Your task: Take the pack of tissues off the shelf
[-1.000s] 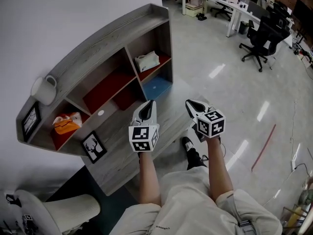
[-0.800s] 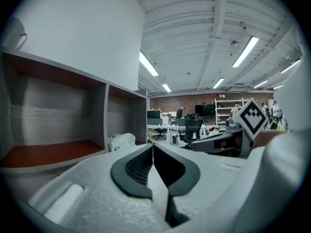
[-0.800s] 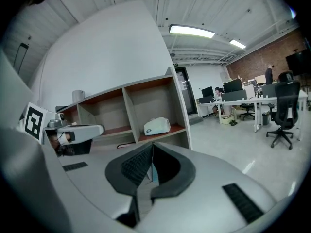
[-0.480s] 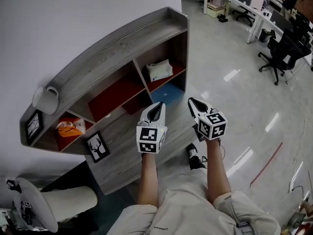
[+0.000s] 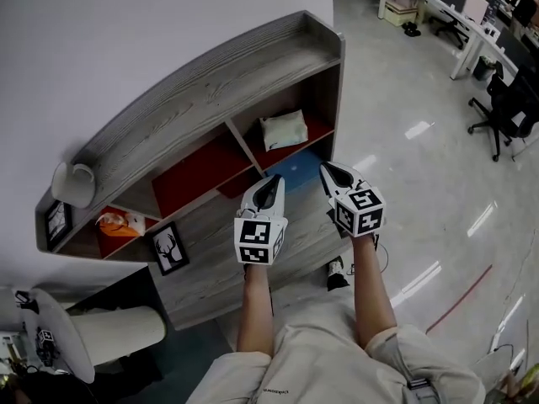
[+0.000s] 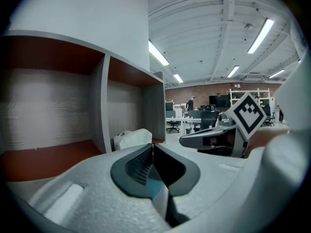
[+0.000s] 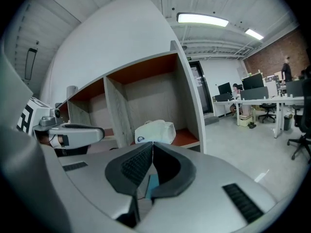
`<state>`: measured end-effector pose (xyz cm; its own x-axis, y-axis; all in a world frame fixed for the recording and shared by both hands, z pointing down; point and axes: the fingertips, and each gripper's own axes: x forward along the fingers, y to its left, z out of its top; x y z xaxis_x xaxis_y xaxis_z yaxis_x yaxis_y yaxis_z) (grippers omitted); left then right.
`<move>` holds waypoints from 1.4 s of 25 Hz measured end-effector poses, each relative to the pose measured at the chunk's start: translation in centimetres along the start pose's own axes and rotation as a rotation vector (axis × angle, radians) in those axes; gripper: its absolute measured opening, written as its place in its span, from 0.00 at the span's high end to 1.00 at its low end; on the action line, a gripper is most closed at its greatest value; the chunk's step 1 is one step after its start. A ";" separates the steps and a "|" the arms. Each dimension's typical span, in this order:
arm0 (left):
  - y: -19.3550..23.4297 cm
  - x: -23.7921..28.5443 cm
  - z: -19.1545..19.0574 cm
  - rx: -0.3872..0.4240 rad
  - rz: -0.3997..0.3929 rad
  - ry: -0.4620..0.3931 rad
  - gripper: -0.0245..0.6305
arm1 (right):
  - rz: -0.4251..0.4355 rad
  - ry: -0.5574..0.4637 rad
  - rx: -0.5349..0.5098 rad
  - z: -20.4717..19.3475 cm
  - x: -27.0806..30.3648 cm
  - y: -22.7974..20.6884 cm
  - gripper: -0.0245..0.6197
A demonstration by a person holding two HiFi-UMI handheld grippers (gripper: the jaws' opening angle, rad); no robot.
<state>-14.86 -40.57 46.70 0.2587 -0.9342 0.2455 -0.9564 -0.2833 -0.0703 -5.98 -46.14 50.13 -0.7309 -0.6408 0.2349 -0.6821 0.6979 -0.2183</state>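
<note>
The pack of tissues (image 5: 284, 130) is a pale soft packet lying in the right-hand upper compartment of the wooden shelf unit (image 5: 202, 99), on its red floor. It also shows in the left gripper view (image 6: 132, 139) and the right gripper view (image 7: 155, 131), straight ahead and some way off. My left gripper (image 5: 268, 183) and right gripper (image 5: 325, 171) hover side by side in front of the shelf, both shut with nothing between their jaws. The right gripper (image 6: 182, 141) appears from the left one, and the left gripper (image 7: 101, 131) from the right one.
A white mug (image 5: 72, 183) stands on the shelf top. An orange packet (image 5: 118, 222) lies in the left compartment, with a small framed picture (image 5: 56, 220) and a deer picture (image 5: 164, 247) nearby. A white chair (image 5: 93, 335) is at lower left. Desks and office chairs (image 5: 505, 99) stand far right.
The view has shifted, so the shelf and tissue pack now sit further right and closer to the grippers. Both grippers stay shut and keep their side-by-side pose.
</note>
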 end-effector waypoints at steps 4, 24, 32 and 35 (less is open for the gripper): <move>0.4 1.8 -0.3 -0.025 0.035 0.003 0.95 | 0.044 0.020 -0.057 0.9 2.0 -0.6 0.94; 1.9 6.5 -1.6 -0.096 0.188 0.035 0.94 | 0.168 0.050 -0.166 2.6 9.0 -3.1 0.78; 2.9 6.8 -0.4 -0.088 0.217 0.028 0.94 | 0.172 0.075 -0.196 2.4 11.6 -2.7 0.67; 3.2 6.6 -0.6 -0.089 0.226 0.033 0.94 | 0.160 0.080 -0.214 2.4 12.2 -2.7 0.69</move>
<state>-16.25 -47.53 48.69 0.0334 -0.9636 0.2651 -0.9980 -0.0462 -0.0420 -13.04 -56.60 51.35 -0.8188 -0.4956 0.2898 -0.5313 0.8454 -0.0552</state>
